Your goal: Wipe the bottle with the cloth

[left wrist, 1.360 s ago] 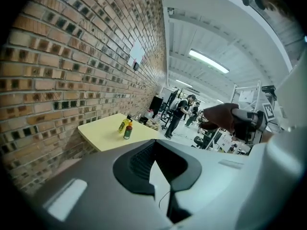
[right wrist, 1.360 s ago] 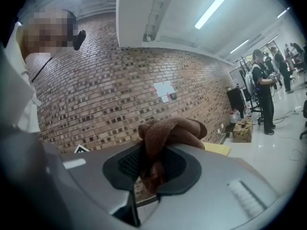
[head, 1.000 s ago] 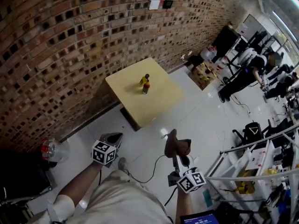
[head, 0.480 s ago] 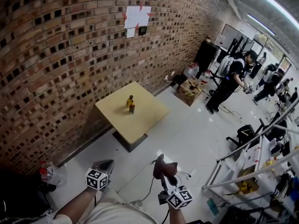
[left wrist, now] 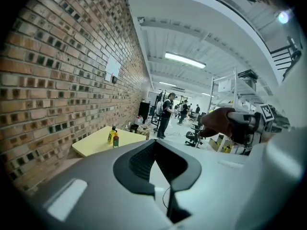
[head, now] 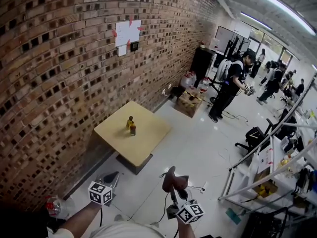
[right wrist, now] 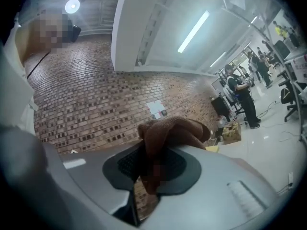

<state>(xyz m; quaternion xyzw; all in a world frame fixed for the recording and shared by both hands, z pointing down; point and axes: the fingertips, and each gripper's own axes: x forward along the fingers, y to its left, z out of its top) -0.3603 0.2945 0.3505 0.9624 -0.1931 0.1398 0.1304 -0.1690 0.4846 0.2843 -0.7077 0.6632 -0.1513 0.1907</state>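
Observation:
Far off by the brick wall, a yellow square table carries two small bottles, one yellow and one dark, standing side by side; the left gripper view shows these bottles too. My left gripper is shut and empty, low in the head view. My right gripper is shut on a brown cloth. In the right gripper view the cloth bunches up out of the jaws. Both grippers are well short of the table.
Glossy white floor lies between me and the table, with cables on it. A metal shelf rack stands at the right. Several people, a cardboard box and an office chair are further back. The brick wall runs along the left.
The head view has lifted, so the table sits lower and further left and more of the room shows. Both grippers stay at the bottom edge, and the cloth is still held.

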